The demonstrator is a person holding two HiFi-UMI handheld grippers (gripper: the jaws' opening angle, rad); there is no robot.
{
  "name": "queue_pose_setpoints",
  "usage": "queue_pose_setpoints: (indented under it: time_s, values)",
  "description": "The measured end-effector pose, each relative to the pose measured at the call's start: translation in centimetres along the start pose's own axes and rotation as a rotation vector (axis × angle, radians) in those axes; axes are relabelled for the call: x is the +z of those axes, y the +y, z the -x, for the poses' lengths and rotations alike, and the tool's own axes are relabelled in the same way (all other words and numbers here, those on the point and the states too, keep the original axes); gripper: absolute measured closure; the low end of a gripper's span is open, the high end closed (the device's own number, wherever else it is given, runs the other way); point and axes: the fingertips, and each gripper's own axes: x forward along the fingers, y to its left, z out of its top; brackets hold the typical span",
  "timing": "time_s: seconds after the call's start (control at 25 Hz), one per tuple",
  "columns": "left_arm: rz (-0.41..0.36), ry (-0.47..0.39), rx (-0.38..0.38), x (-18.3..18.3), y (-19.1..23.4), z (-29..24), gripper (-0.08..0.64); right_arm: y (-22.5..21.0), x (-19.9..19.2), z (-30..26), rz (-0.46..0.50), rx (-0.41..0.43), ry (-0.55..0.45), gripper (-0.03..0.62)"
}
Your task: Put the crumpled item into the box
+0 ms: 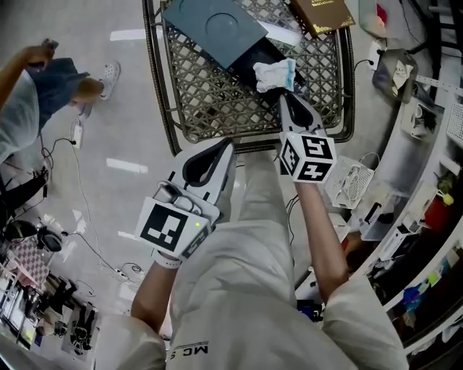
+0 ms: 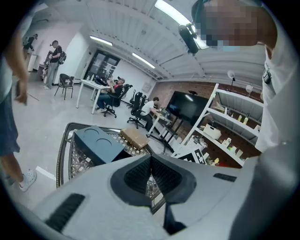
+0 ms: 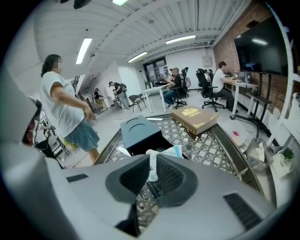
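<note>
One crumpled item (image 1: 273,74) pinched in right claw (image 1: 285,92), above box (image 1: 262,52) | left claw (image 1: 228,147) clenched, empty

brown book (image 1: 323,14) cut off, box (image 1: 210,29) top cropped

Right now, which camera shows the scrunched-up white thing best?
The head view: the whole crumpled item shows, held at the right gripper tip near the dark box. The right gripper view shows it pinched between the jaws, partly hidden. The left gripper view does not show it.

Lattice table (image 1: 210,108) bears dark box (image 1: 217,29) and book (image 1: 323,13).
</note>
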Motion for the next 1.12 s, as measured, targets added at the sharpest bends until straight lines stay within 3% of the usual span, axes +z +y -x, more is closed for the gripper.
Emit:
queue_pose_setpoints:
  time_s: [0.4, 1.12]
  values:
    - [-0.032, -0.069, -0.012, 2.7, -2.0, 3.8, 0.538, 3.5, 3.6, 5.4, 0.049, 0.043, -0.074, 0.569]
    - [-0.109, -0.196, -0.011, 7.1, -5.5, 9.7, 0.538, 9.2, 11.8, 16.6, 0.209, 0.102, -0.249, 0.571]
